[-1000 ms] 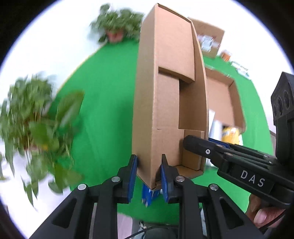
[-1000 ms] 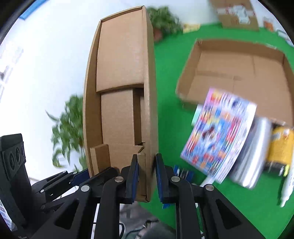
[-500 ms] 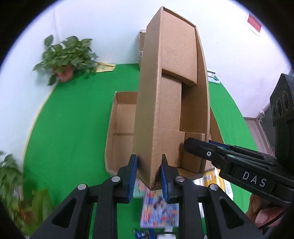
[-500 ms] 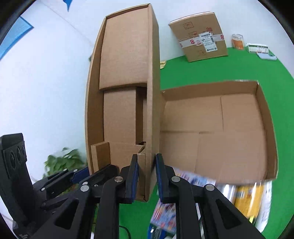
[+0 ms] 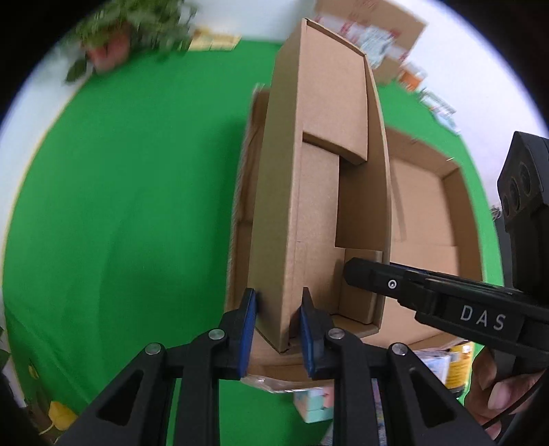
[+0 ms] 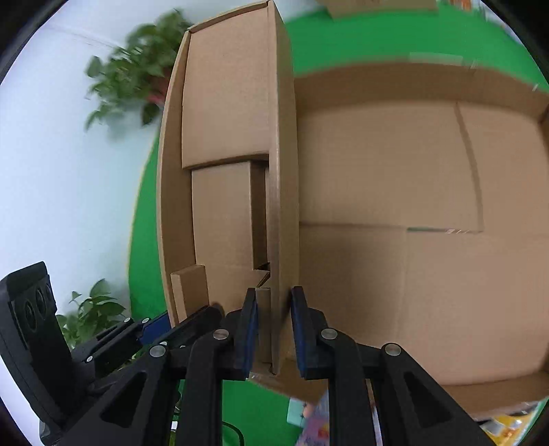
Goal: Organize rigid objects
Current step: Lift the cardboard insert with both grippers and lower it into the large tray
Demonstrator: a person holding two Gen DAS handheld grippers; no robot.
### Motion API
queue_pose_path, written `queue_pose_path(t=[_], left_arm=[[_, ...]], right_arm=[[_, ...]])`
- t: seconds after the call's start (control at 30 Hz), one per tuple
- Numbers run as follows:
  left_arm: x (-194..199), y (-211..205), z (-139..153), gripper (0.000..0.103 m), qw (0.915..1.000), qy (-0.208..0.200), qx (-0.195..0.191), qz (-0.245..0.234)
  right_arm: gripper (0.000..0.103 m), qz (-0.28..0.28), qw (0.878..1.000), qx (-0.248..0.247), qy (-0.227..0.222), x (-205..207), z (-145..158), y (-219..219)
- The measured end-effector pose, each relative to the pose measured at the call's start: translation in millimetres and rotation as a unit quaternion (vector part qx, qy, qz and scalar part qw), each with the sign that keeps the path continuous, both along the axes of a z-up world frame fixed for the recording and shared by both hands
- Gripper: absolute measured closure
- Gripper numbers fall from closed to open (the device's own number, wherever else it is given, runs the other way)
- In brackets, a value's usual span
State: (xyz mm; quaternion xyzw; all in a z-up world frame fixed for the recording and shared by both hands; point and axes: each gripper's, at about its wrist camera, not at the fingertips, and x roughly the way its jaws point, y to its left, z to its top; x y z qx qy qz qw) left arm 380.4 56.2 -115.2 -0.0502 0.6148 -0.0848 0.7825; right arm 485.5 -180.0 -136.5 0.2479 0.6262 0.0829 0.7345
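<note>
A narrow open cardboard tray [image 5: 319,164] hangs in the air, held at its near end from both sides. My left gripper [image 5: 278,326] is shut on its left wall. My right gripper [image 6: 273,329] is shut on the right wall of the same tray [image 6: 226,137]; it also shows as a black arm [image 5: 429,302] in the left wrist view. Below lies a large, shallow open cardboard box [image 6: 411,212] on the green cloth, also seen behind the tray [image 5: 432,212]. The held tray hangs over that box's left part.
Potted plants [image 5: 130,27] [image 6: 137,75] stand at the cloth's far side, beside a taped carton [image 5: 384,37]. A pastel block [image 5: 315,405], a yellow packet [image 5: 458,367] and colourful printed items lie near the big box's front edge. A hand [image 5: 497,387] grips the right tool.
Both grippers carried the narrow tray sideways and lower, and it now hangs over the big open box. The big box fills much more of the right wrist view. Both grips stayed the same.
</note>
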Motion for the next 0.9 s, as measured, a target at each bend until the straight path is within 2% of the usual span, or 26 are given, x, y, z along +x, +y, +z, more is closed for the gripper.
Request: queue_pose_path(t=[0.1, 0.2, 0.33, 0.43, 0.5, 0.53, 0.57, 0.67, 0.7, 0.73, 0.77, 0.83, 0.9], left_arm=[[-2, -3, -20, 0.08, 0.9996, 0.025, 0.014, 0.0], [-6, -5, -27, 0.083, 0.9994, 0.027, 0.018, -0.008], [-19, -7, -35, 0.083, 0.9985, 0.049, 0.023, -0.008], [-25, -8, -29, 0.083, 0.9987, 0.046, 0.02, -0.002], [-27, -5, -21, 0.083, 0.9987, 0.042, 0.025, 0.011], [-28, -1, -14, 0.083, 0.9989, 0.032, 0.028, 0.018], [-28, 2, -8, 0.083, 0.999, 0.023, 0.031, 0.024], [-25, 7, -6, 0.075, 0.9985, 0.012, 0.045, 0.03], [-26, 8, -12, 0.074, 0.9981, 0.015, 0.051, 0.029], [-23, 8, -20, 0.074, 0.9977, 0.024, 0.058, 0.027], [-19, 8, -29, 0.074, 0.9979, 0.032, 0.052, 0.023], [-19, 9, -42, 0.074, 0.9981, 0.054, 0.018, 0.024], [-18, 7, -55, 0.074, 0.9978, 0.063, 0.006, 0.018]], right_arm=[[0.087, 0.011, 0.999, -0.012, 0.042, 7, -30, 10], [0.087, 0.01, 0.996, -0.007, 0.088, 7, -53, 16], [0.084, 0.018, 0.995, -0.003, 0.098, 1, -66, 24], [0.083, 0.029, 0.995, -0.007, 0.098, 4, -73, 30], [0.072, 0.033, 0.993, 0.021, 0.11, 4, -77, 33], [0.054, 0.037, 0.991, 0.04, 0.119, -6, -81, 34], [0.049, 0.043, 0.99, 0.055, 0.123, -7, -83, 36], [0.049, 0.041, 0.994, 0.033, 0.098, -10, -87, 41], [0.052, 0.037, 0.994, 0.033, 0.093, -7, -88, 41], [0.064, 0.035, 0.995, 0.037, 0.091, -5, -90, 41], [0.074, 0.035, 0.995, 0.032, 0.089, -2, -93, 43], [0.079, 0.032, 0.995, 0.026, 0.088, 2, -101, 43], [0.079, 0.012, 0.994, 0.05, 0.092, 3, -105, 39]])
